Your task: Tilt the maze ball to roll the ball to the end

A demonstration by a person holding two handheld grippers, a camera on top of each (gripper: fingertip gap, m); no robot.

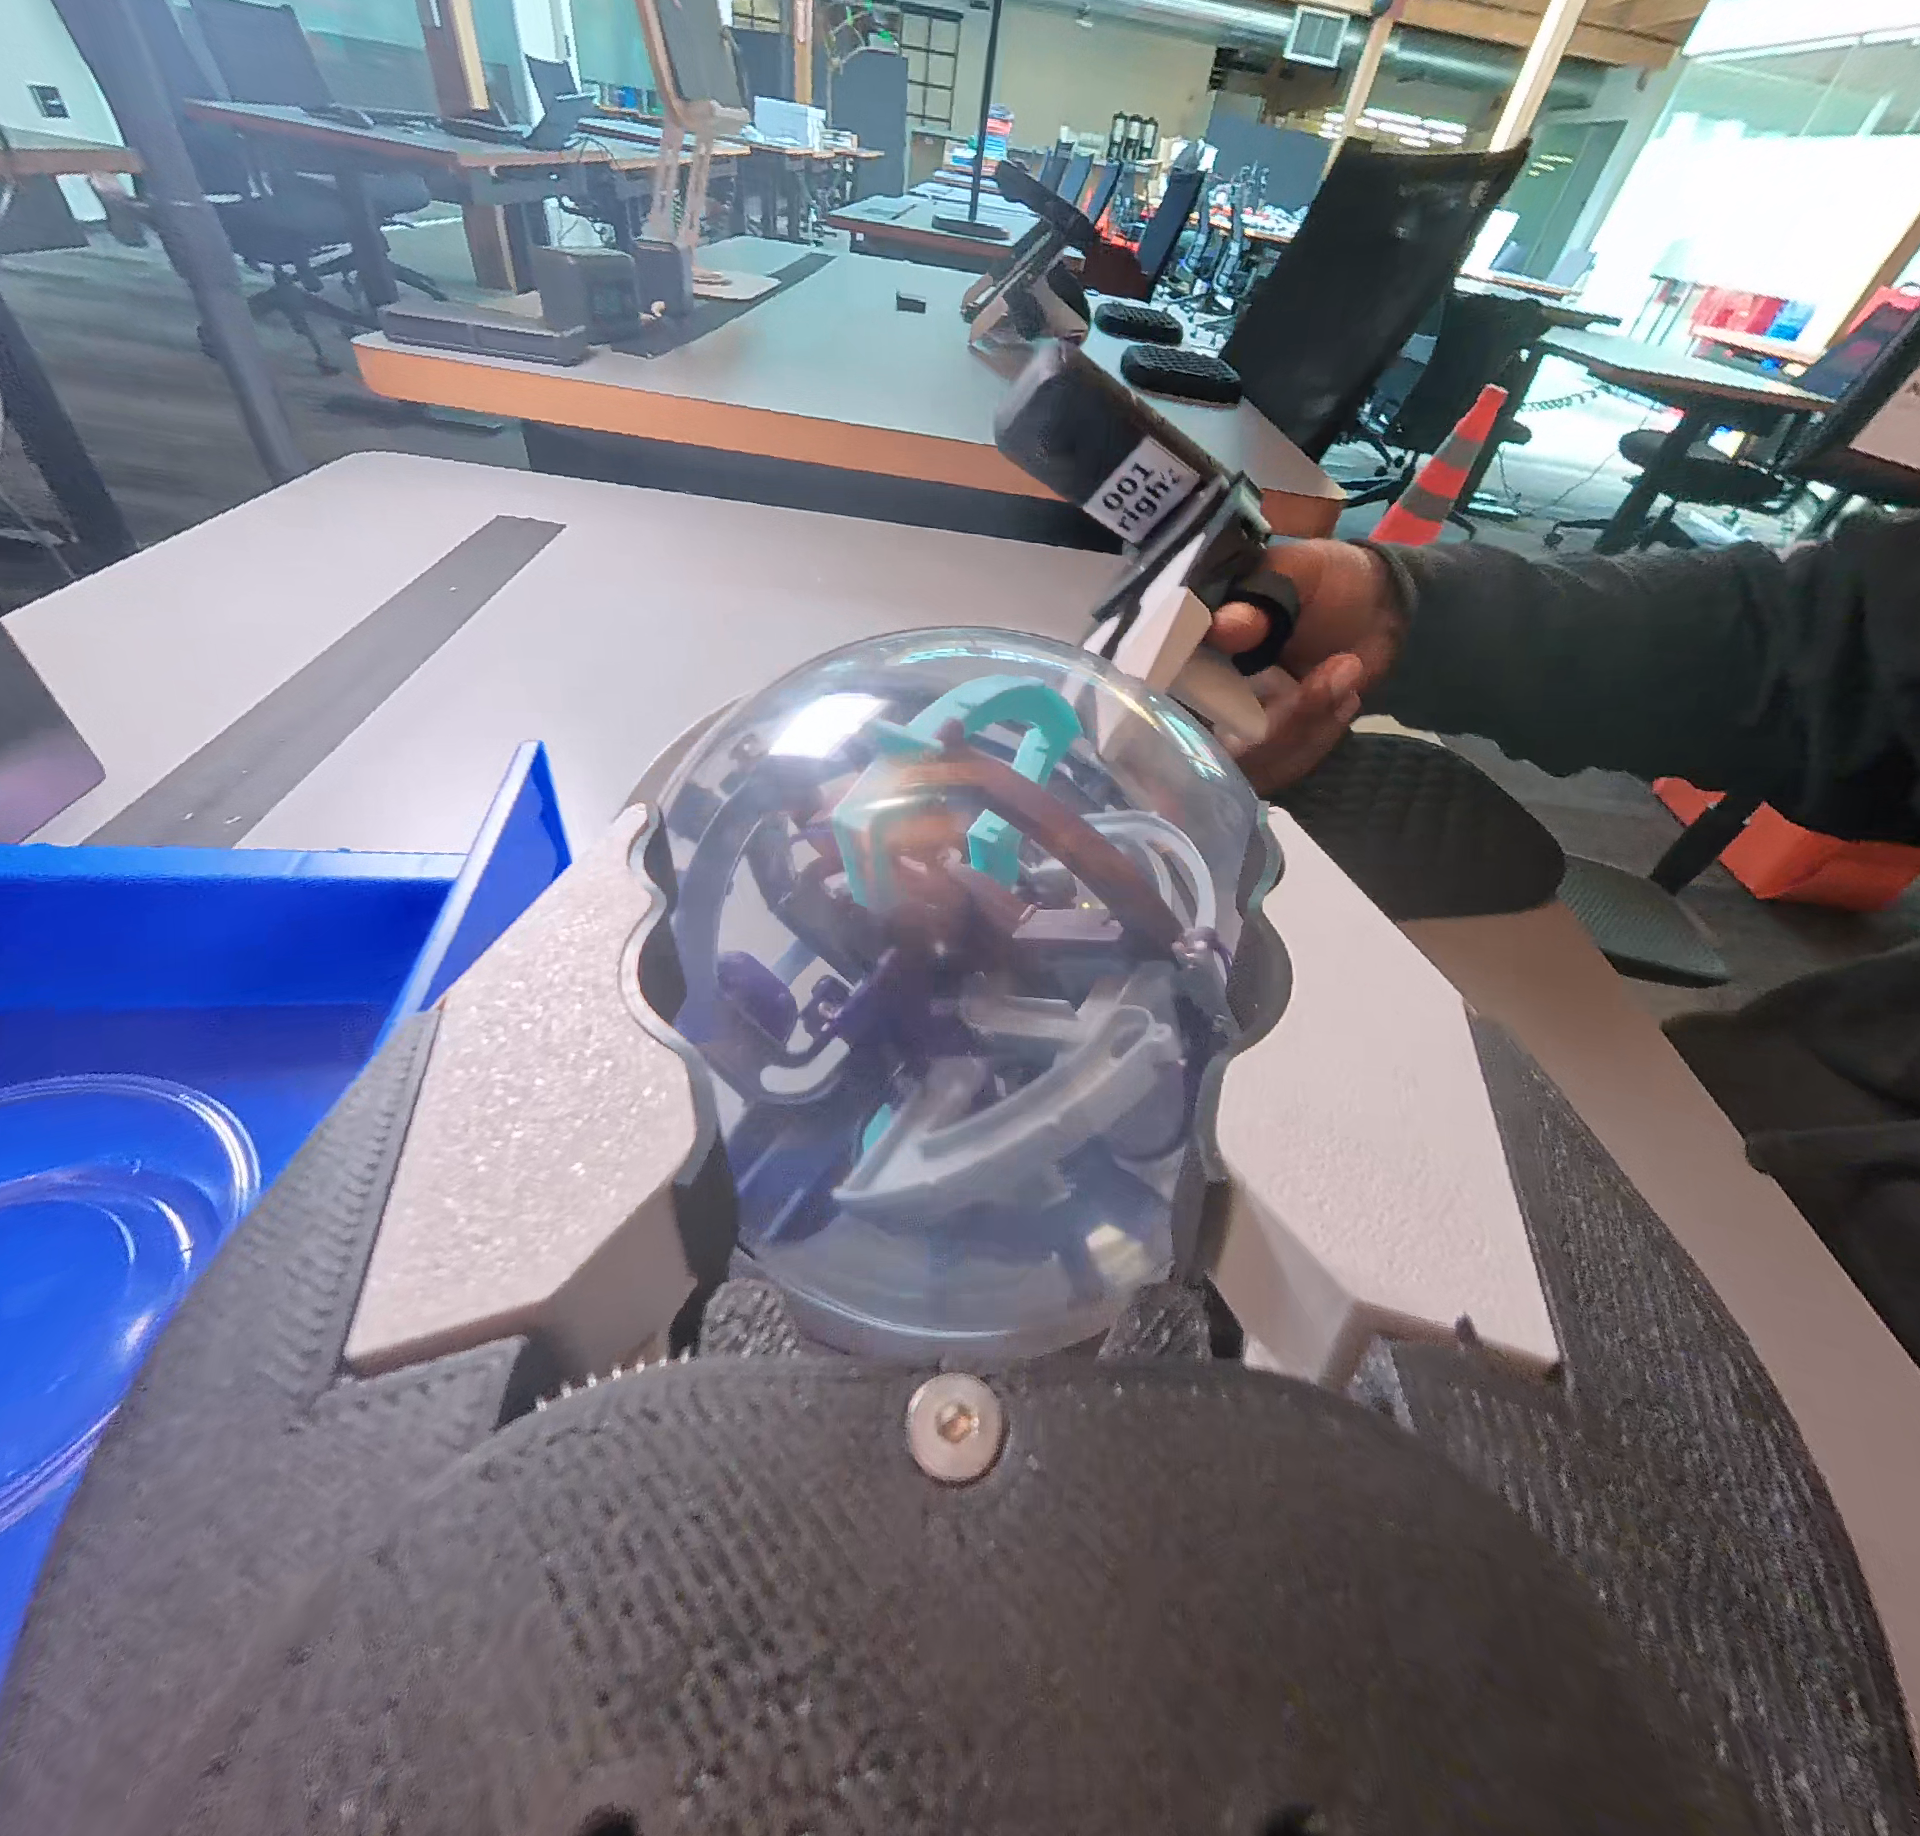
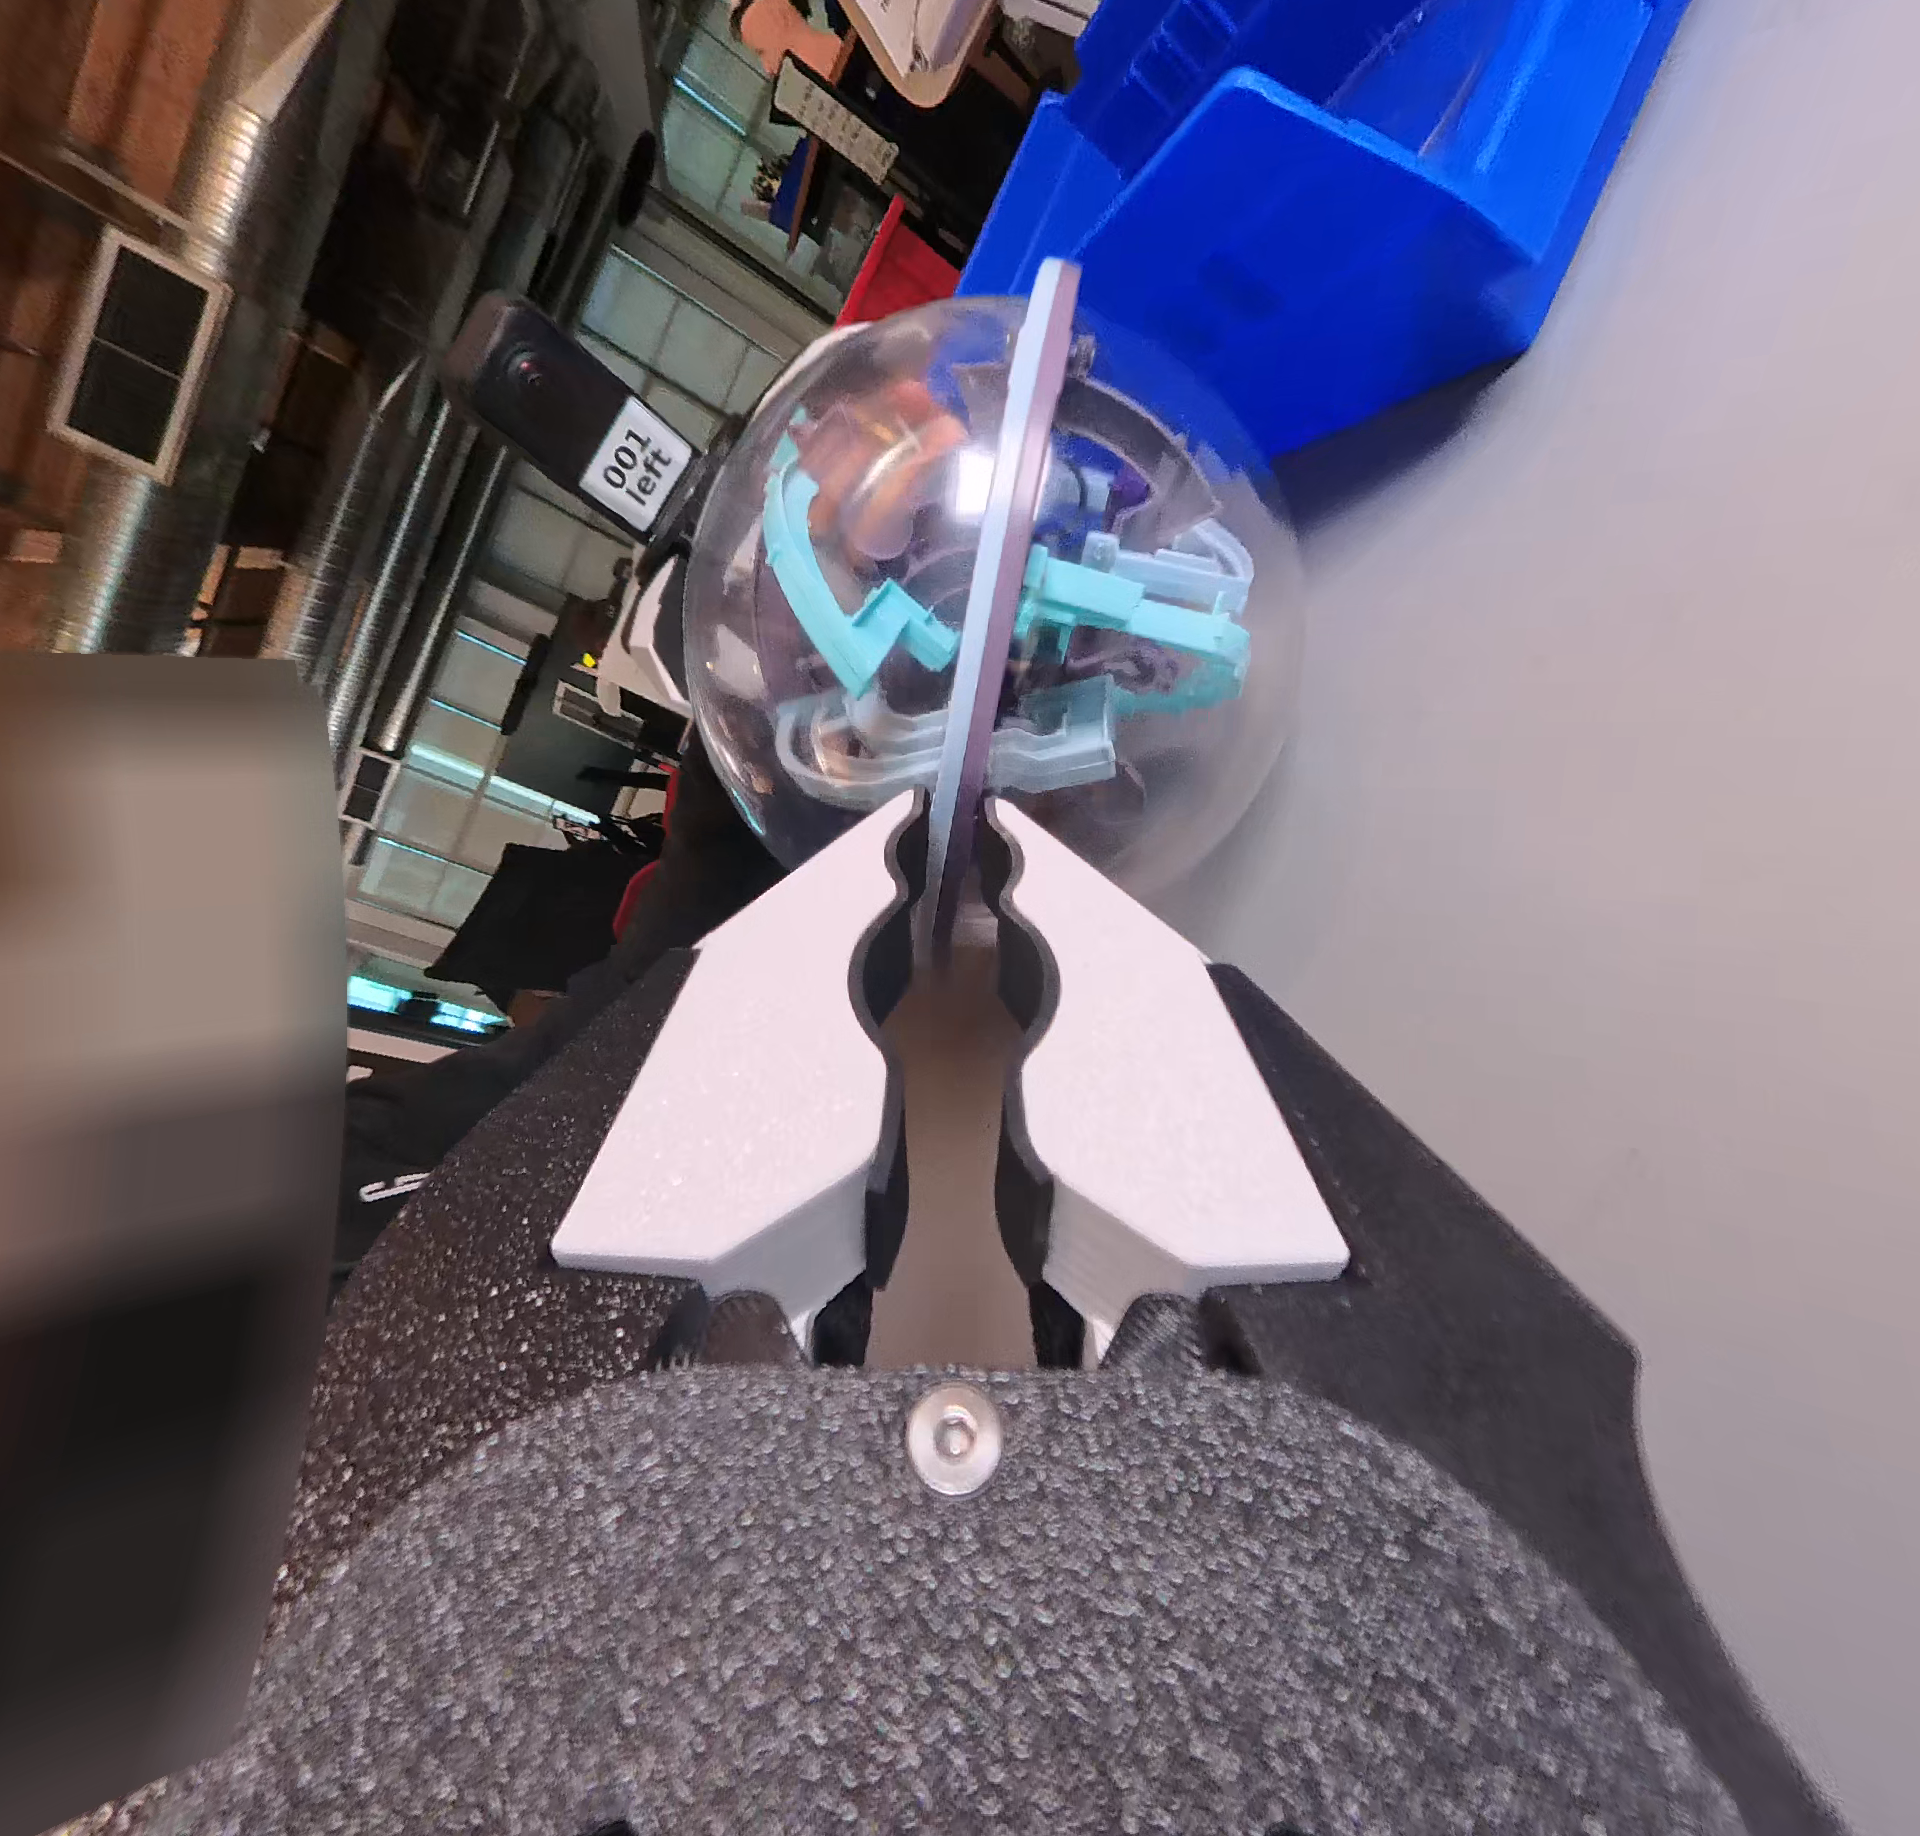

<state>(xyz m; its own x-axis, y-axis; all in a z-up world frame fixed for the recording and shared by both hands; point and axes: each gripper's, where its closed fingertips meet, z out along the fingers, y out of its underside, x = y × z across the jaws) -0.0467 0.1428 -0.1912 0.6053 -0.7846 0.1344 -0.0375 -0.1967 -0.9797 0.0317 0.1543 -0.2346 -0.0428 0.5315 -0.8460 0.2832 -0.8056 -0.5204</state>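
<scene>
While the clear maze ball (image 1: pixel 961 976) is hanging above the grey tabletop (image 1: pixel 644 581), the left gripper (image 1: pixel 961 965) is cradling it with its white fingers (image 1: pixel 540 1090) spread wide, one along each side of the sphere. The right gripper (image 2: pixel 956 841) is pinching the flat ring (image 2: pixel 997 581) that circles the ball, its pads pressed together on the ring's edge. A blue bin (image 1: pixel 260 913) is sitting on the tabletop just beside the ball.
</scene>
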